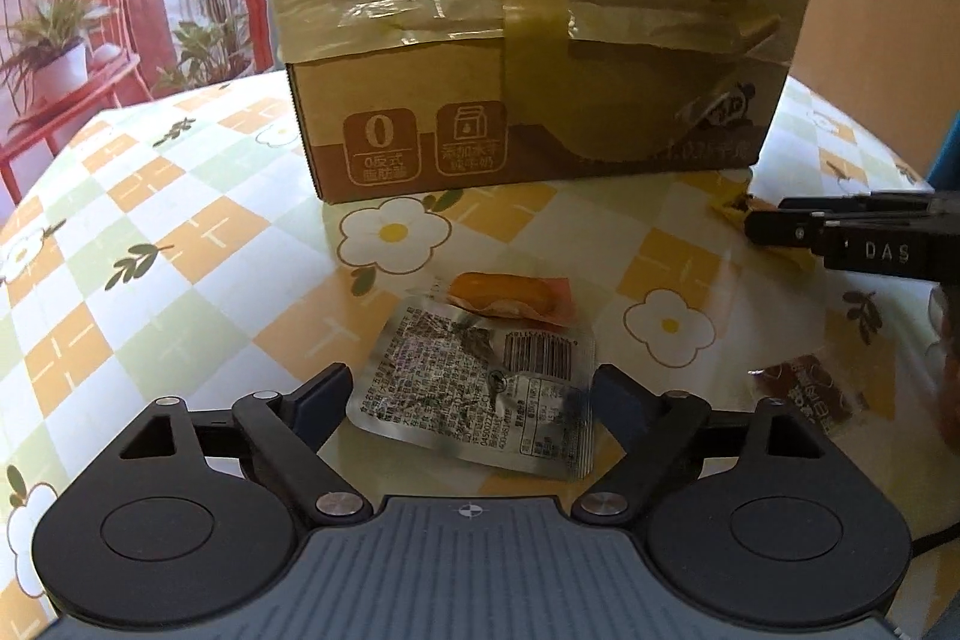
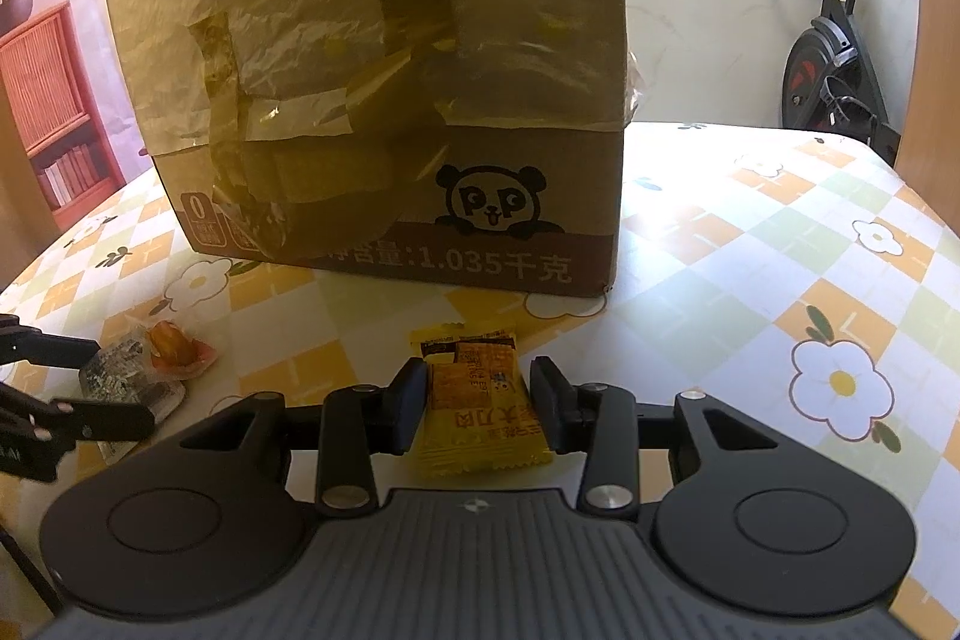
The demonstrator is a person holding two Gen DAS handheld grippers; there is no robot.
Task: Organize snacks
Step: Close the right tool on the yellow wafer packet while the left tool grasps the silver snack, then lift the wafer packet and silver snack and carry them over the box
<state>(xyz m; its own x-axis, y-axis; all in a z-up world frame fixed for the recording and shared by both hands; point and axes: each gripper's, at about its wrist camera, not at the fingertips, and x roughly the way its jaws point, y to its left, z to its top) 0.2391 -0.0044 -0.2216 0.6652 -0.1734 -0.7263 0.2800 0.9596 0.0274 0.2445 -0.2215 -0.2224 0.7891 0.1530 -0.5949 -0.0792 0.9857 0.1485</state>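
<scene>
Taped box (image 1: pixel 540 40) blocks the far side ahead. Open tablecloth (image 2: pixel 780 232) right of it. Left of the box, bare cloth to the table edge. Packets (image 1: pixel 480 388) clutter the near middle.

One taped cardboard box (image 1: pixel 540 58) standing on one table (image 1: pixel 180 232), four snack packets lying there: one silver foil packet (image 1: pixel 480 394), one orange-filled clear packet (image 1: pixel 510 298), one yellow packet (image 2: pixel 480 406), one brown packet (image 1: pixel 816 388), two grippers showing.
</scene>
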